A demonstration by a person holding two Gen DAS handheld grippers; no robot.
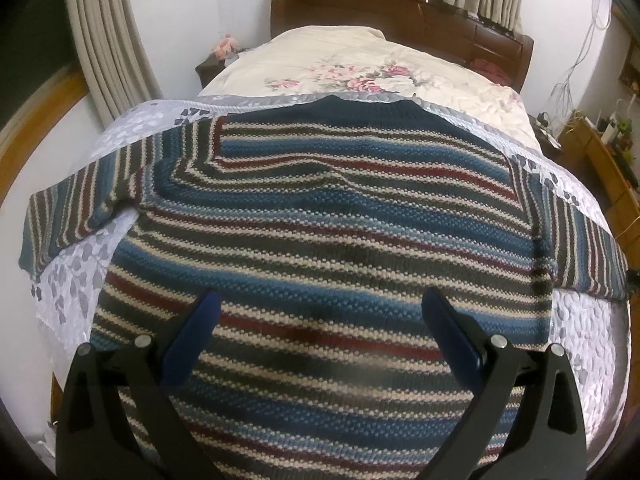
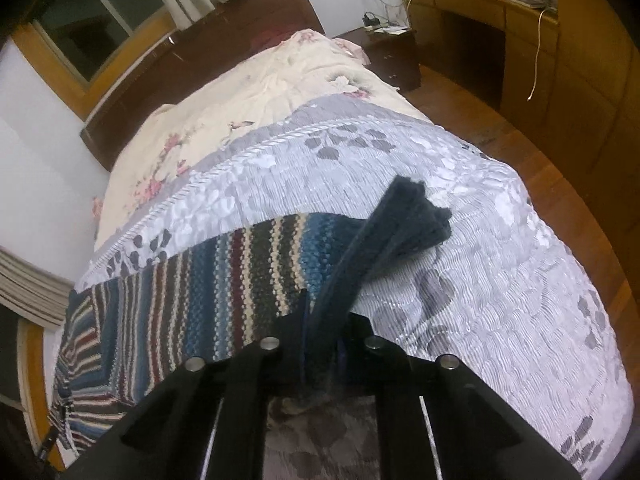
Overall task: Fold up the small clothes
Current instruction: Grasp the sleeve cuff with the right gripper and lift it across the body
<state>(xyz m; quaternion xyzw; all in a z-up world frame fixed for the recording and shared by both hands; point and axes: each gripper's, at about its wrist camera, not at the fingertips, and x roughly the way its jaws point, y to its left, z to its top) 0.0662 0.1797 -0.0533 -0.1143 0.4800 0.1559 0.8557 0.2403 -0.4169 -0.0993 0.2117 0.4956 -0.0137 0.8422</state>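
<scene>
A striped sweater [image 1: 320, 216] is spread flat on a grey cover [image 1: 132, 128] at the foot end of the bed [image 1: 320, 60]. It is laid open with its sleeves out to both side edges, most likely so that it can be folded neatly.

The left tongs [image 1: 320, 312] are held over the lower middle of the sweater. Their two blue tips are wide apart and nothing is held between them. They seem to be waiting above the cloth.

The right tongs [image 2: 320, 312] are pressed together on the dark cuff [image 2: 404, 220] of one sleeve, near the right side edge of the bed. The cuff is lifted off the cover and sticks out past the tips. It is probably held this way so the sleeve can be carried over the body of the sweater.

Only in the left wrist view is the whole sweater seen, with its dark neck edge at the far side. The held cuff cannot be seen there. Only in the right wrist view are the pinch on the cuff, the wooden floor [image 2: 520, 128] and a desk [image 2: 480, 4] shown.
</scene>
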